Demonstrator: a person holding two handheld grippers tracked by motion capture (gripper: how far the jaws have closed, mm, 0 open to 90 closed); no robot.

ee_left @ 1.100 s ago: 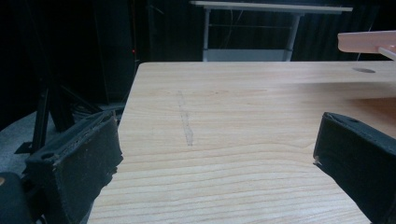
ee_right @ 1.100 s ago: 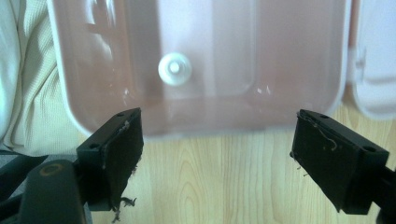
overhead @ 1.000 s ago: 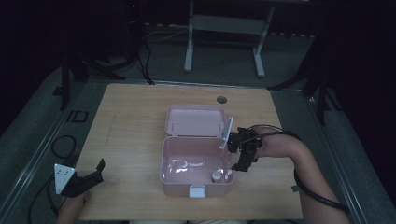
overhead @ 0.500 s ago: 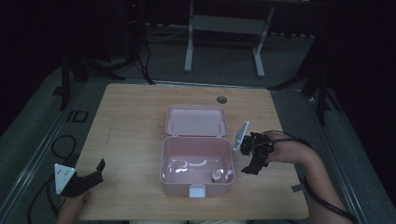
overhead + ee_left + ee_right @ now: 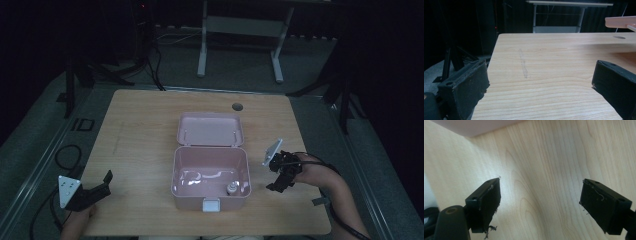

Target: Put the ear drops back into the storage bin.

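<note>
Progress looks nearly complete: a small white round bottle (image 5: 231, 189) already lies inside the open pink plastic box (image 5: 210, 170), near its front wall. Right gripper (image 5: 278, 181), jaws spread and empty, hovers just right of the box; left gripper (image 5: 97, 190), also spread, waits far left. Hinged lid (image 5: 210, 129) is not yet closed.

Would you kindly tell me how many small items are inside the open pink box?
1: a small round item lies near the front right corner of the pink box; glare may hide others.
</note>
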